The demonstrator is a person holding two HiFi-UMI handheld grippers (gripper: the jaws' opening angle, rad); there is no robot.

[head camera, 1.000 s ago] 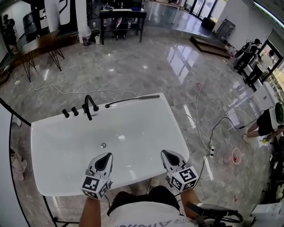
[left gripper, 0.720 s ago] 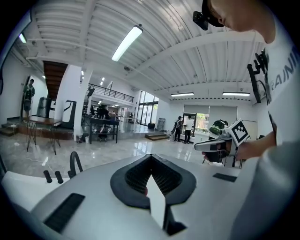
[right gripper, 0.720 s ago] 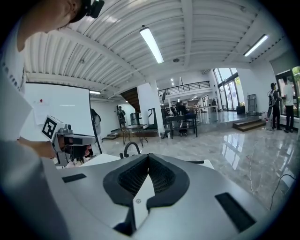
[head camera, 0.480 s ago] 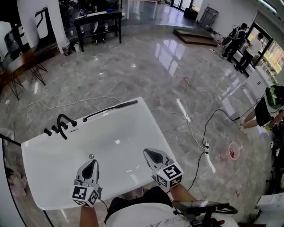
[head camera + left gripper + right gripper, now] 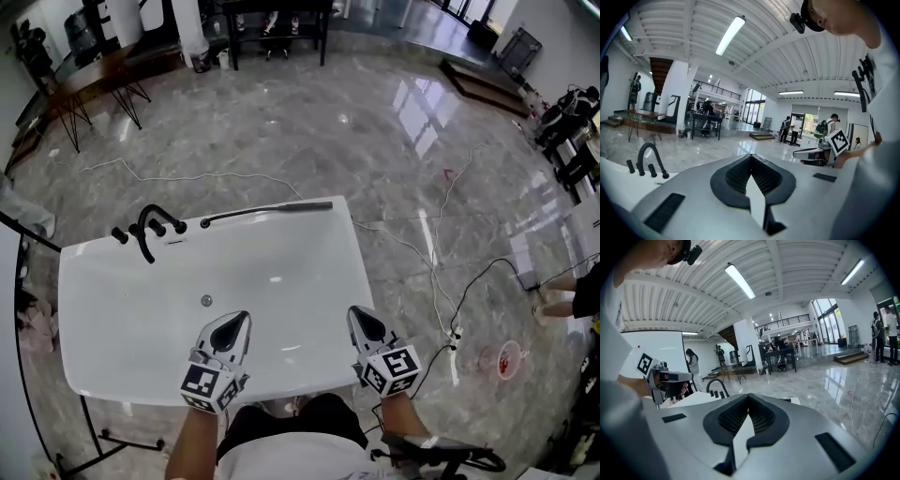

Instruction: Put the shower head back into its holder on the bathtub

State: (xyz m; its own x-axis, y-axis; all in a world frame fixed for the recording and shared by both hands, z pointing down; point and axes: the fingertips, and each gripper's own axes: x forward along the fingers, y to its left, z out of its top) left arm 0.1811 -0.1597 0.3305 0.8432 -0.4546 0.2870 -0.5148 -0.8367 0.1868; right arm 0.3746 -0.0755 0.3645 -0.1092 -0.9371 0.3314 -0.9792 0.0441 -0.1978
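1. Take the bathtub (image 5: 309,272) as the anchor: white, empty, standing on a glossy marble floor (image 5: 375,122).
2. Find the shower head (image 5: 267,210) lying flat along the bathtub's far rim, thin and black, tip toward the far right corner. Apparently out of its holder; holder itself too small to make out.
3. Note the black arched faucet (image 5: 147,230) at the bathtub's far left corner, knobs (image 5: 119,235) flanking it, just beside the shower head's left end.
4. See the left hand-held gripper (image 5: 241,320) over the bathtub's near side, clenched tight on nothing, well apart from the shower head.
5. See the right hand-held gripper (image 5: 355,313) above the bathtub's near right edge, likewise pressed together and empty.
6. Judge the step as the approach, with nothing grasped yet. Next, likely: reach across the bathtub, part one pair of jaws, clamp on the shower head's shaft, lift, then seat it in the holder, probably near the faucet.
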